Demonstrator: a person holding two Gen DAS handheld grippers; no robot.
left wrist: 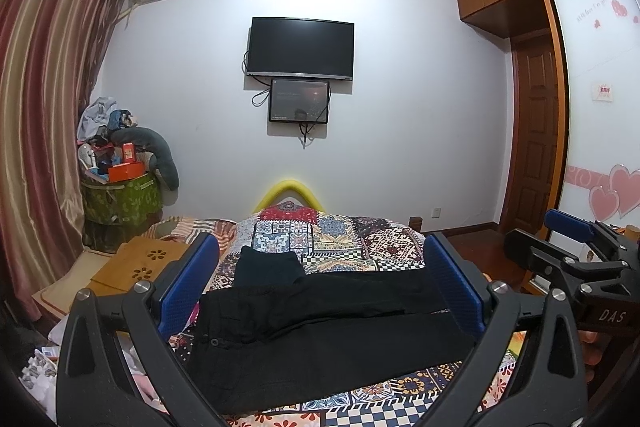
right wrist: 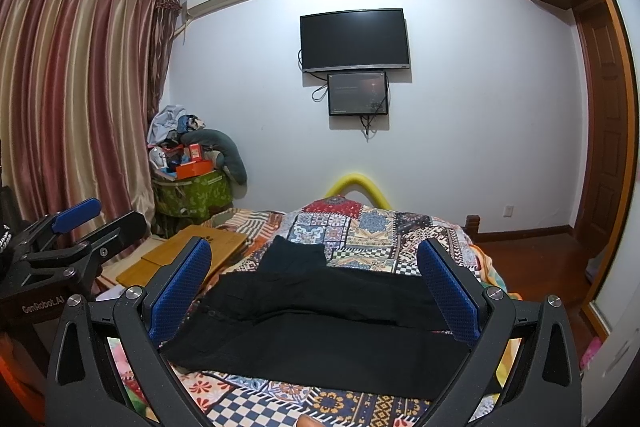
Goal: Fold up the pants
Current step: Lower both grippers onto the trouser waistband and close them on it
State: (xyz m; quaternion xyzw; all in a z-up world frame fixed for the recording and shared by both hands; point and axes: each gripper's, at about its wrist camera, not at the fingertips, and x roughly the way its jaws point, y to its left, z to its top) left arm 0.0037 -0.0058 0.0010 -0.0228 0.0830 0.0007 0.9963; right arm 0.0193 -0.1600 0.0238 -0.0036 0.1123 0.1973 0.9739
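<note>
Black pants (left wrist: 320, 323) lie spread flat across a patchwork bedspread (left wrist: 340, 235), waistband to the left, legs running right. They also show in the right wrist view (right wrist: 320, 327). A smaller black garment (left wrist: 268, 265) lies just behind them, also seen in the right wrist view (right wrist: 292, 255). My left gripper (left wrist: 320, 287) is open and empty, held above the near side of the pants. My right gripper (right wrist: 314, 287) is open and empty too, beside the left one; it shows at the right edge of the left wrist view (left wrist: 568, 227).
A wooden lap table (left wrist: 140, 263) sits on the bed's left side. A green hamper (left wrist: 120, 203) piled with clutter stands by striped curtains (left wrist: 44, 107). A TV (left wrist: 300, 47) hangs on the far wall. A wardrobe (left wrist: 592, 107) and door stand at right.
</note>
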